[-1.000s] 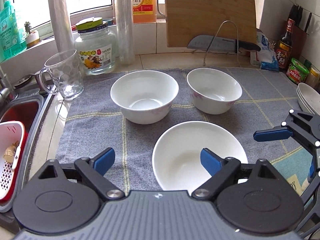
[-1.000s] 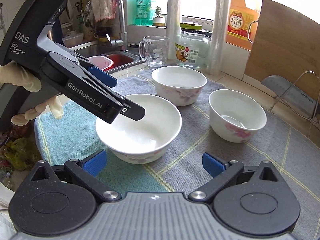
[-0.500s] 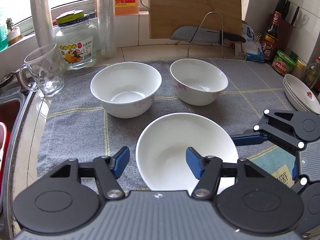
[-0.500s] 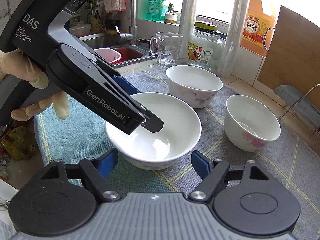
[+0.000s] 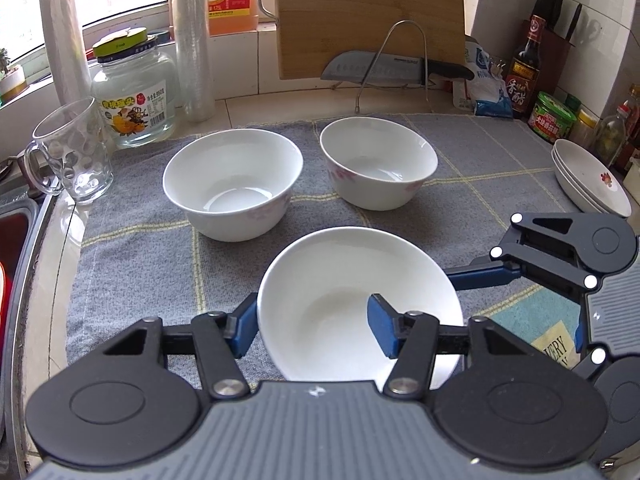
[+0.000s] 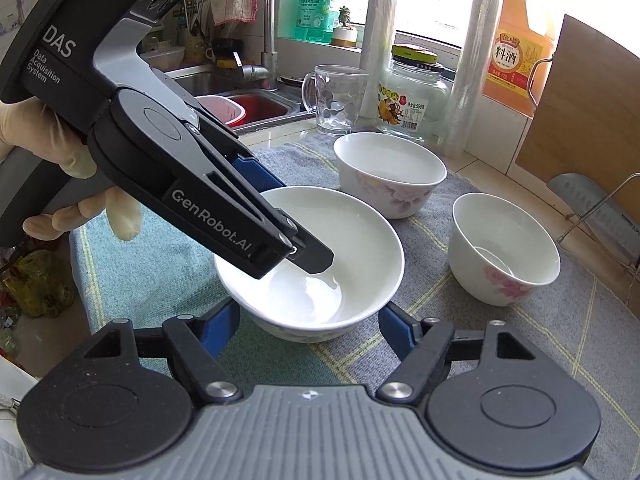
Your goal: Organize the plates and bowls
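Left gripper (image 5: 314, 326) has pinched down on the near bowl (image 5: 352, 300): one pad outside the wall, the other inside, clamped on the rim. Right gripper (image 6: 308, 330) straddles the same bowl from the other side, jaws closing, blue pads just beside the outer wall; contact not clear. Bowl sits on the grey cloth (image 5: 132, 248) at the near edge of the counter.

Progress, as a judgement: early. Three bowls all stand separately; the big bowl (image 5: 232, 184) and small bowl (image 5: 378, 162) are untouched behind the near one, none nested. Plates (image 5: 588, 180) are already stacked at the right edge, near the jars. Left to do: lift the near bowl and stack the bowls, probably by size.

Writing: left gripper body reads "GenRobot.AI" and "DAS Data Acquisition System" in the right wrist view. Orange jug (image 6: 516, 40) is labelled "料酒". Glass jar (image 5: 134, 96) has a yellow fruit label, small print unreadable. Dark bottle (image 5: 526, 68) has a red label, characters not sharp. A towel corner (image 5: 556, 348) shows "VERY", partly cut off.
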Tool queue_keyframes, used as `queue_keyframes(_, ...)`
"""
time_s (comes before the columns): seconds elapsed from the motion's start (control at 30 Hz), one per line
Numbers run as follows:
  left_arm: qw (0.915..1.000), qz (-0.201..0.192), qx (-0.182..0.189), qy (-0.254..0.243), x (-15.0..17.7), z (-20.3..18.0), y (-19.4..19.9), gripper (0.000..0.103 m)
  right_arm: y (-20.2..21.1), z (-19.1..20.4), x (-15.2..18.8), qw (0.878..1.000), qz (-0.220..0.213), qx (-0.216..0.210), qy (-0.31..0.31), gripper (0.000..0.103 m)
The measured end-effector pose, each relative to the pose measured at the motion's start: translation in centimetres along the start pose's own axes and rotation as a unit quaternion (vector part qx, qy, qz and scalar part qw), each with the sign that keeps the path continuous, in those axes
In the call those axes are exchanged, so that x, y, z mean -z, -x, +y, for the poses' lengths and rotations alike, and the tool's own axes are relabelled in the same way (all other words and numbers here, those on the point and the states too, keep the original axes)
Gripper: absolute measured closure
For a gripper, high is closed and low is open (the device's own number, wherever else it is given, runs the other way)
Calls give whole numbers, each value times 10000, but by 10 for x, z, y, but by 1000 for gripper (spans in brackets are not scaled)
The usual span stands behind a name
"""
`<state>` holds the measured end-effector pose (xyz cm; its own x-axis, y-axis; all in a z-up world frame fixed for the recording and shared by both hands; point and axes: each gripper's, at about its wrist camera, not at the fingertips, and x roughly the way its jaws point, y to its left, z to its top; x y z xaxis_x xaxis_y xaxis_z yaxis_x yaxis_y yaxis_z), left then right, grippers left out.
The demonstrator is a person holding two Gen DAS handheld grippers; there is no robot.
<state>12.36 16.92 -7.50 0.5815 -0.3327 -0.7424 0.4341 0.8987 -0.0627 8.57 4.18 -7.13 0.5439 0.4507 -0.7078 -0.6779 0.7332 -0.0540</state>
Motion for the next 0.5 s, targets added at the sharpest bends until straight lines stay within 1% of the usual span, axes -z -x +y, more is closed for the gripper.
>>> queue_keyframes(0.23, 9999, -4, 77, -96, -2, -9, 2, 46, 12, -5, 4, 9999, 0, 72, -146, 23)
queue_keyframes(0.4, 9994, -32, 174, -286, -6, -25, -2, 46, 25, -9, 11, 9995, 24, 211, -215, 23)
queue_keyframes(0.5, 9990, -55, 236, -376, -7, -34, -4, 42, 28, -15, 18, 9992, 44, 233, -323, 23)
